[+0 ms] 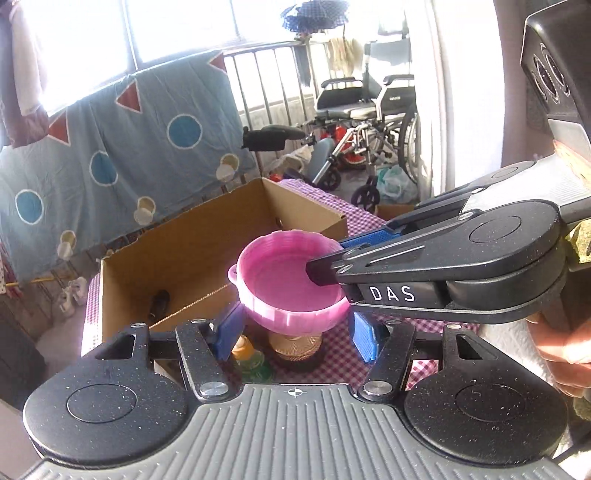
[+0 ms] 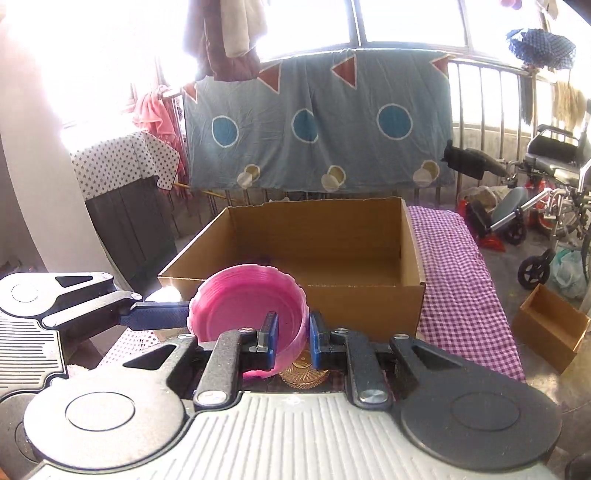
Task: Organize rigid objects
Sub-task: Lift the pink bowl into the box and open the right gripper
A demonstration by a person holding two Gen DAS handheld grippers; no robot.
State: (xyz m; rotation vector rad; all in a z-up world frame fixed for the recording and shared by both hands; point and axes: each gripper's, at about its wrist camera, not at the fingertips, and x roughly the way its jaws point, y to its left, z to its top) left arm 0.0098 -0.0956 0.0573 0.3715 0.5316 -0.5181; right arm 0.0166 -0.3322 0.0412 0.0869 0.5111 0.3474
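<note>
The pink bowl (image 2: 247,314) is held at lower centre of both views, in front of the open cardboard box (image 2: 332,258), its rim clamped between the pads of the right gripper (image 2: 291,341). The left gripper (image 1: 295,332) is seen with its jaws apart, either side of the bowl's base without pressing it. Below it, an amber glass dish (image 1: 295,345) and a green bottle (image 1: 251,360) are seen on the checked cloth (image 2: 458,266).

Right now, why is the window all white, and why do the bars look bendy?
Left wrist view: sunlight overexposes the window to plain white, and the fisheye lens curves the railing. Right wrist view: glare washes out the upper left wall; the pink bowl and cardboard box stay sharp.
</note>
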